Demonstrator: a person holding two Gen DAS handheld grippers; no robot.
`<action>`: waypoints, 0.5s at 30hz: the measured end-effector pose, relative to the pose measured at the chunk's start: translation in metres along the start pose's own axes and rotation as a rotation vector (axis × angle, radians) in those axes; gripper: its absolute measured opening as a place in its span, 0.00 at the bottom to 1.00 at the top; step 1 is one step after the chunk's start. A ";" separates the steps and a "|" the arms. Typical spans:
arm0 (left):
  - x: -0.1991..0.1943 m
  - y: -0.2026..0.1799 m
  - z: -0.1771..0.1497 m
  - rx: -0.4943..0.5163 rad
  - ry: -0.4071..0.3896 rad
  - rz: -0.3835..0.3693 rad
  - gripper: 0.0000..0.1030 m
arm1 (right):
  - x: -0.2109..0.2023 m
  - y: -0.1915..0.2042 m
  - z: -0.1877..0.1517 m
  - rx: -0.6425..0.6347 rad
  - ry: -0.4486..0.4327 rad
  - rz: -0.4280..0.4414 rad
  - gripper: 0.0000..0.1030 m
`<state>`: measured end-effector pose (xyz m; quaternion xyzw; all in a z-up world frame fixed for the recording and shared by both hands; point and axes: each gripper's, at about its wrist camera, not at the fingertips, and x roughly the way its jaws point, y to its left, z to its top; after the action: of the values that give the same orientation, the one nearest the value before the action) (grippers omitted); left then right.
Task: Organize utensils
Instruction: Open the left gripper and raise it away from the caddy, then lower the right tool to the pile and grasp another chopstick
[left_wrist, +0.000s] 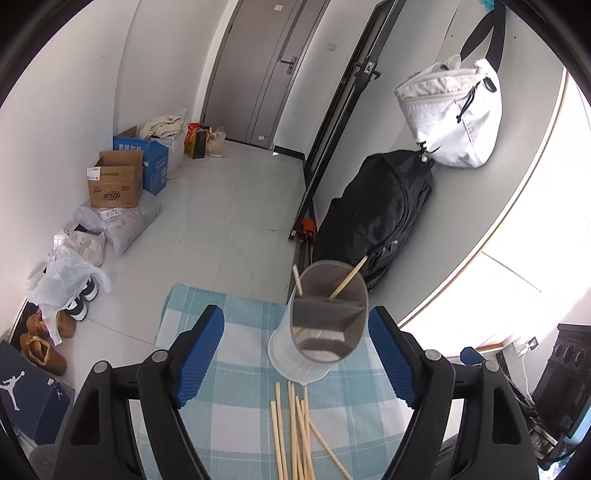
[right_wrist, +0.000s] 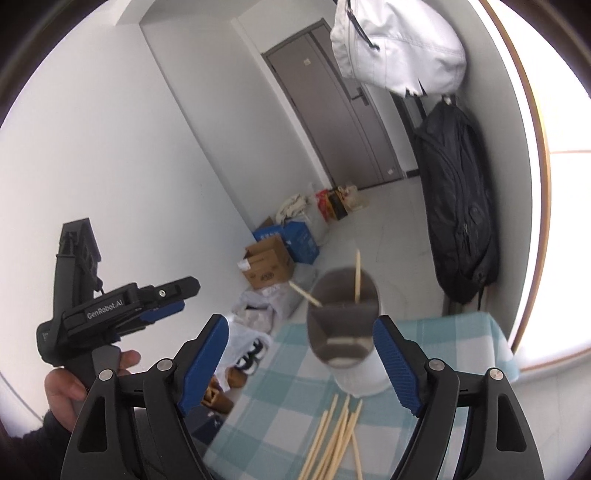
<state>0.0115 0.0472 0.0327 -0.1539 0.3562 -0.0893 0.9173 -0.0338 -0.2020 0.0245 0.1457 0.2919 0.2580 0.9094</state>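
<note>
Room: white walls, pale tiled floor, grey door at the far end, bright window at the right edge.
Floor clutter: cardboard box and blue box along the left wall, plastic bags and shoes nearer the camera.
Bags: white bag hanging high on the right wall, black backpack below it, reaching down to the floor.
Worktop: small, covered with a teal and white checked cloth.
Utensil holder: white cylindrical holder with grey inner dividers, standing upright near the far edge of the worktop.
Chopsticks in holder: two pale chopsticks, leaning out in different directions from the far compartment.
Loose chopsticks: bundle of pale chopsticks lying flat on the cloth just in front of the holder, roughly parallel, a few crossing.
Left tool: jaws spread wide, blue pads apart, nothing gripped; holder and loose chopsticks seen between the pads but untouched. Seen from the right wrist view well left of the worktop, off its edge, carried by a hand in a dark sleeve.
Right tool: jaws spread wide, blue pads clear of everything; holder framed between the pads, loose chopsticks below, no contact.
</note>
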 end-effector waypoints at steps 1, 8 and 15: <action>0.002 0.002 -0.006 0.002 0.007 0.006 0.75 | 0.004 -0.004 -0.008 0.005 0.020 -0.006 0.79; 0.031 0.017 -0.048 0.014 0.065 0.065 0.75 | 0.037 -0.020 -0.056 0.019 0.194 -0.058 0.79; 0.057 0.041 -0.073 -0.002 0.128 0.127 0.75 | 0.078 -0.024 -0.089 -0.035 0.363 -0.102 0.79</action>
<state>0.0054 0.0542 -0.0686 -0.1258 0.4230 -0.0401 0.8965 -0.0236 -0.1683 -0.0911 0.0659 0.4537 0.2387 0.8560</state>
